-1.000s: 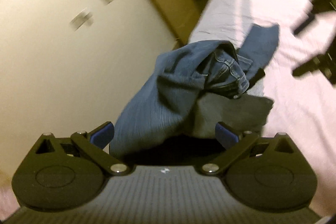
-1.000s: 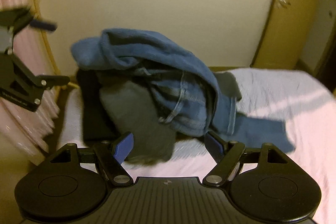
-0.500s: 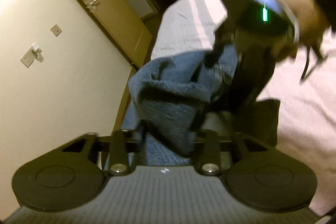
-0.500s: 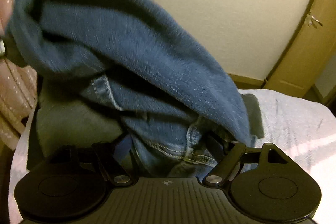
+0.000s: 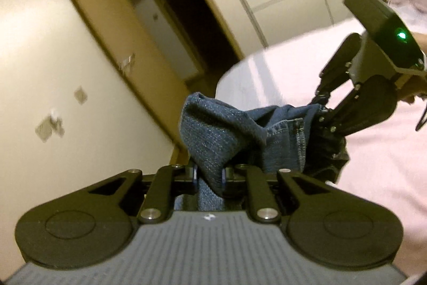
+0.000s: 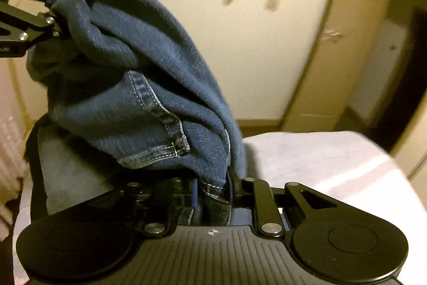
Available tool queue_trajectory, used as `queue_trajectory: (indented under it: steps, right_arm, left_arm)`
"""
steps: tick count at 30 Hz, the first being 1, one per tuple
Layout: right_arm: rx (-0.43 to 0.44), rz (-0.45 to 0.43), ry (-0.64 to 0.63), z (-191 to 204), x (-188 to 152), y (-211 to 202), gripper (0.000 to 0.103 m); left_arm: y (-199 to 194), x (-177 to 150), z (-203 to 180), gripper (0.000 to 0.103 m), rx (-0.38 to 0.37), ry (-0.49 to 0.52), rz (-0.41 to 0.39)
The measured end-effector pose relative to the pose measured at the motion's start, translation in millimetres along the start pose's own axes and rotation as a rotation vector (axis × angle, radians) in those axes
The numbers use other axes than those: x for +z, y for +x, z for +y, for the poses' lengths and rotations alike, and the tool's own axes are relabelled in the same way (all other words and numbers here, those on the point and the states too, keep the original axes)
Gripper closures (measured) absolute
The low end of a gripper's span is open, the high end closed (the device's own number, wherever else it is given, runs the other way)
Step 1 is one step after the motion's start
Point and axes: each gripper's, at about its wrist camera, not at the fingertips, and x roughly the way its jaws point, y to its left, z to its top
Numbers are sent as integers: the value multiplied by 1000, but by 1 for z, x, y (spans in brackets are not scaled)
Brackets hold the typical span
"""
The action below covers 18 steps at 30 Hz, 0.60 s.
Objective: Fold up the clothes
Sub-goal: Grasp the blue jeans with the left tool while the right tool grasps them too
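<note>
Left gripper (image 5: 209, 175): jaws clamped on a fold of blue jeans (image 5: 226, 135), blue pads pressed into the denim from both sides. Jeans bunched and raised off the pink-white bed (image 5: 373, 164), strung between both tools. Right gripper (image 6: 212, 188): jaws clenched on a stitched hem of the same jeans (image 6: 138, 87). Beneath the denim, on the bed (image 6: 320, 159): grey garment (image 6: 69, 172) over a dark one, edges partly hidden. Behind: cream wall (image 6: 240, 44), wooden door (image 5: 128, 50) beside a dark doorway. Both views motion-blurred
</note>
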Motion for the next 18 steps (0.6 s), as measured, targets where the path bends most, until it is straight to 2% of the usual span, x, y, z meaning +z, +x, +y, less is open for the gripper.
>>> queue_trajectory:
  steps: [5,10,15,18]
  right_arm:
    - [-116,-20,62,-45,-34,-110,84]
    - [-154,40,139,-57,-123,-232,84]
    - [-115,221,240,-47,-234,-335,84]
    - [-65,321,317,-42,-276,-388,84]
  left_arm:
    - [-37,59,-68,91,-99,-4,-109]
    - [-89,90,-179,91,-257,-31,-122]
    - [-129,97,-295,91,-449,-2,-30]
    - [-149,101,-341,92,-552,1,26]
